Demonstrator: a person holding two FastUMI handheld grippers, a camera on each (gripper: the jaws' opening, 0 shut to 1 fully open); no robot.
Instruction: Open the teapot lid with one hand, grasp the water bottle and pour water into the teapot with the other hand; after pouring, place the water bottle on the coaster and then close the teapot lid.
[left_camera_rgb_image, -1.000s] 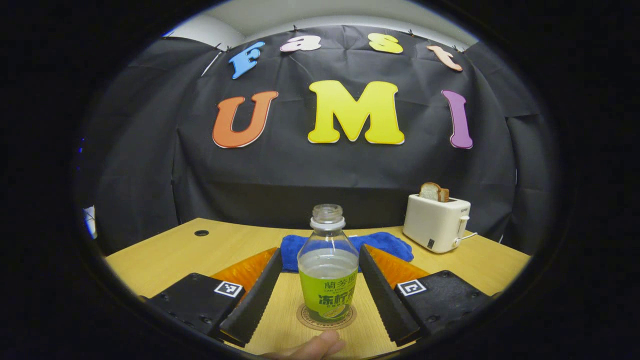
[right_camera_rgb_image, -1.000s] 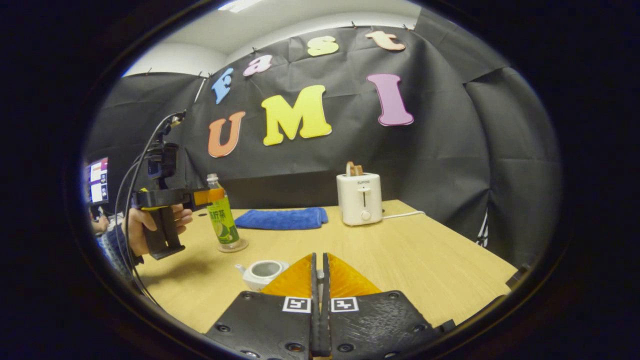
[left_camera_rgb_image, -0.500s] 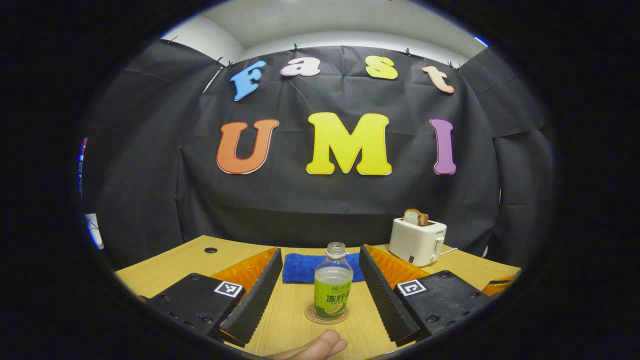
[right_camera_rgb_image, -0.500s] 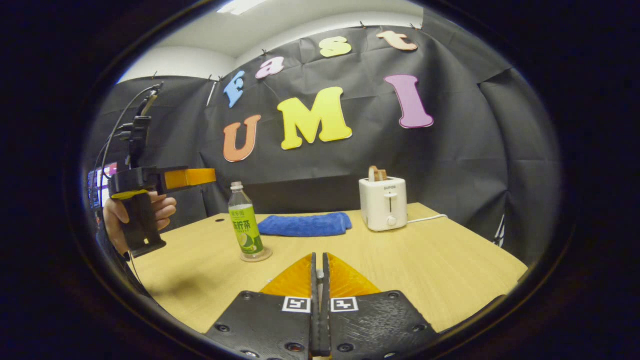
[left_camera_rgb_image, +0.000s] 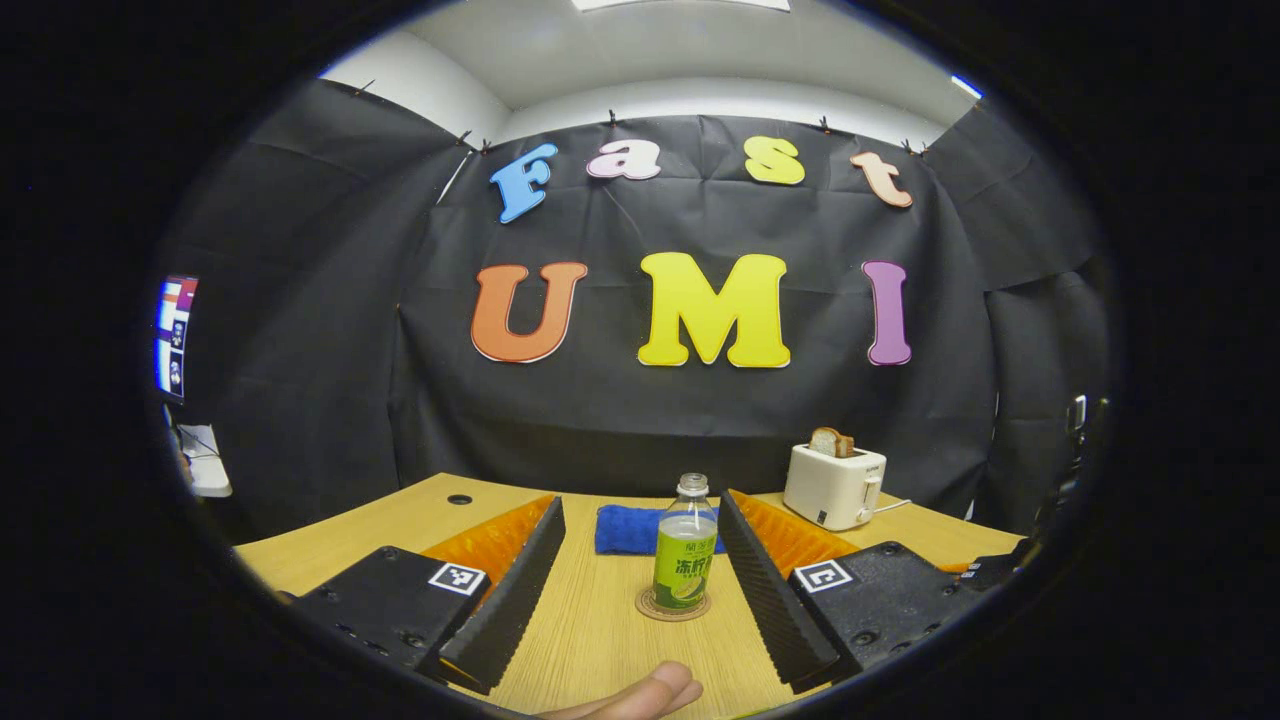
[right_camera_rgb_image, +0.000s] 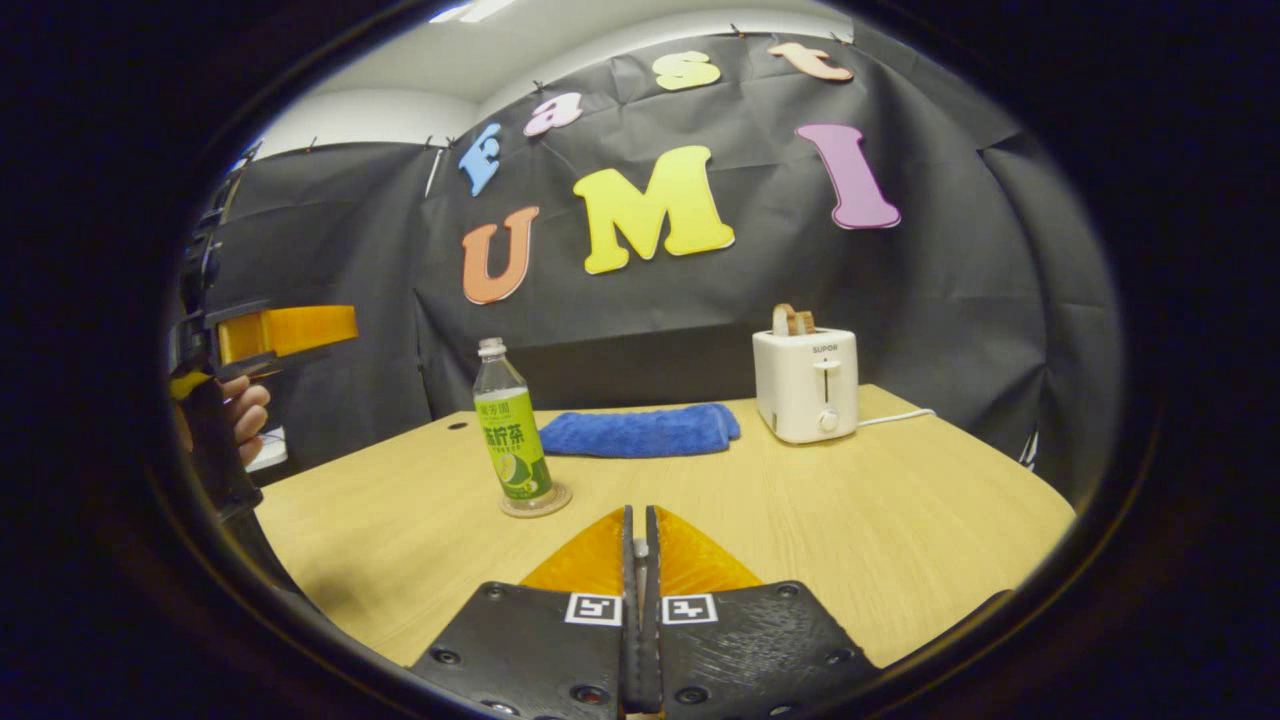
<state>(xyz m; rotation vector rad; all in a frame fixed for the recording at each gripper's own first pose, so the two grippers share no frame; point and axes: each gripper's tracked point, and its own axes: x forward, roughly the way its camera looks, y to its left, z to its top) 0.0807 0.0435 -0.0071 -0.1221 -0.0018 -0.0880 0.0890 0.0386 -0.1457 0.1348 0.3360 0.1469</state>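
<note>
The clear water bottle (left_camera_rgb_image: 683, 550) with a green label stands capless and upright on the round coaster (left_camera_rgb_image: 672, 612). My left gripper (left_camera_rgb_image: 640, 505) is open, well back from the bottle, with nothing between its fingers. In the right gripper view the bottle (right_camera_rgb_image: 512, 440) and coaster (right_camera_rgb_image: 555, 500) sit left of centre, and the left gripper (right_camera_rgb_image: 340, 330) hangs in the air at the far left, held by a hand (right_camera_rgb_image: 245, 410). My right gripper (right_camera_rgb_image: 640, 512) is shut above the table; a pale sliver between its fingers appears to be the teapot lid.
A white toaster (right_camera_rgb_image: 805, 385) with bread stands at the back right of the wooden table (right_camera_rgb_image: 850, 520). A blue cloth (right_camera_rgb_image: 640, 430) lies behind the bottle. A monitor (left_camera_rgb_image: 172, 335) glows at the far left. A fingertip (left_camera_rgb_image: 630, 695) shows at the bottom edge.
My left gripper has drawn back and risen away from the bottle, which stays on the coaster. The right gripper has shifted, and the open teapot has dropped out of its view.
</note>
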